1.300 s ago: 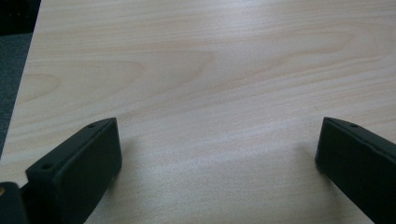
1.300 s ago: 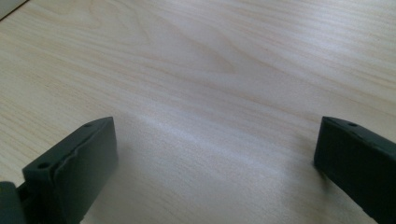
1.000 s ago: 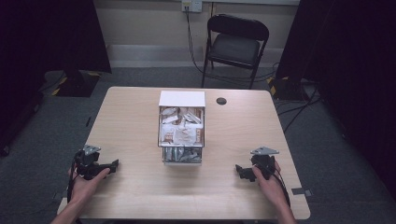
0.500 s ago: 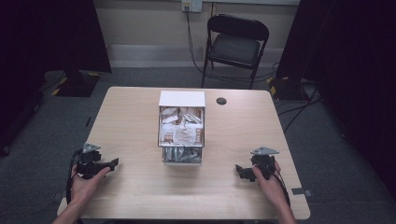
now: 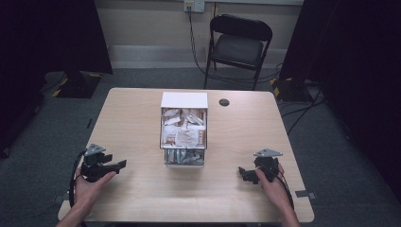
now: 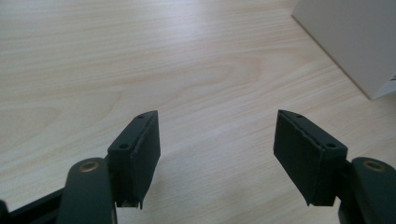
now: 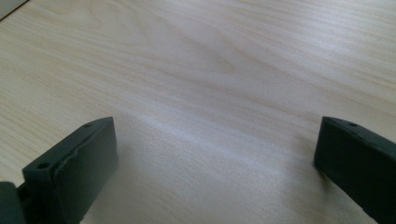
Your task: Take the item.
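Observation:
A white box (image 5: 183, 130) with an open front stands at the middle of the light wooden table (image 5: 137, 113), packed with several paper packets. My left gripper (image 5: 120, 164) is held just above the table near its front left, pointing right toward the box. Its jaws have just been closing; they stand apart with nothing between them (image 6: 217, 140), and the box's white side (image 6: 355, 37) lies ahead at the right. My right gripper (image 5: 242, 172) rests near the front right, pointing left. Its jaws are wide apart over bare wood (image 7: 217, 149).
A small black round disc (image 5: 224, 102) lies on the table behind the box. A black folding chair (image 5: 239, 45) stands beyond the far edge, with cables on the floor. Bare wood stretches on both sides of the box.
My left gripper has lifted slightly and edged toward the box. The right gripper and the box have not moved.

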Motion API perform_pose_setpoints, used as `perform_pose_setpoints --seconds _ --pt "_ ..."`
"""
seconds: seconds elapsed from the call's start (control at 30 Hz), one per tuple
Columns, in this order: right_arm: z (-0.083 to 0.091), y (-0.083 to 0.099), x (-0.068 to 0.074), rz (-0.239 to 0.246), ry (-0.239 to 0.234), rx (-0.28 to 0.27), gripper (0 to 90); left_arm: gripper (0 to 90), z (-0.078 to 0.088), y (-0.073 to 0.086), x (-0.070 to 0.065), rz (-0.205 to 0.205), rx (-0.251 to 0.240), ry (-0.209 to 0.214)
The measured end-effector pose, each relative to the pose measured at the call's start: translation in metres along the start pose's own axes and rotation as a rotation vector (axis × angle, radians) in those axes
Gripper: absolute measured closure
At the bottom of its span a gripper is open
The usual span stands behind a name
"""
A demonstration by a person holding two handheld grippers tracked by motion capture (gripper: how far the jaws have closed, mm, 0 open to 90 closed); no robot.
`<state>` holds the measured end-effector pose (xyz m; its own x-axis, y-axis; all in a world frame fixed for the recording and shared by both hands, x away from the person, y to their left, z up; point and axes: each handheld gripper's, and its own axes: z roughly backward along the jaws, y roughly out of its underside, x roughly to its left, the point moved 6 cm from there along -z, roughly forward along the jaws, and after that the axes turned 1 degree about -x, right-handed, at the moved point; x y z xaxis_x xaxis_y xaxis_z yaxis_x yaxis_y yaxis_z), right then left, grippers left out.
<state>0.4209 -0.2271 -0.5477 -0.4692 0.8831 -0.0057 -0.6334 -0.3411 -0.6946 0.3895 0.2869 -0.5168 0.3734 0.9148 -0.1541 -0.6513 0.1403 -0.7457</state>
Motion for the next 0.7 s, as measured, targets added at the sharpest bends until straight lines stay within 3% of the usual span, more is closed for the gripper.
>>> perform_pose_setpoints --seconds 0.1,0.17,0.27,0.4,0.6,0.67,0.7 --pt "0.0 0.0 0.0 0.0 0.0 0.0 0.0 33.4 0.004 -0.005 -0.006 -0.008 -0.033 0.032" --pt "0.0 0.0 0.0 0.0 0.0 0.0 0.0 35.0 0.007 -0.008 -0.01 -0.007 -0.046 0.075" --pt "0.0 0.0 0.0 0.0 0.0 0.0 0.0 36.2 0.008 -0.009 -0.012 -0.028 -0.043 0.07" --pt "0.0 0.0 0.0 0.0 0.0 0.0 0.0 37.6 0.01 -0.015 -0.02 -0.03 -0.044 0.124" --pt "0.0 0.0 0.0 0.0 0.0 0.0 0.0 39.9 0.018 -0.023 -0.031 -0.054 -0.064 0.169" --pt "0.0 0.0 0.0 0.0 0.0 0.0 0.0 42.0 0.023 -0.027 -0.036 -0.068 -0.082 0.184" --pt "0.0 0.0 0.0 0.0 0.0 0.0 0.0 44.5 0.027 -0.029 -0.04 -0.096 -0.081 0.184"
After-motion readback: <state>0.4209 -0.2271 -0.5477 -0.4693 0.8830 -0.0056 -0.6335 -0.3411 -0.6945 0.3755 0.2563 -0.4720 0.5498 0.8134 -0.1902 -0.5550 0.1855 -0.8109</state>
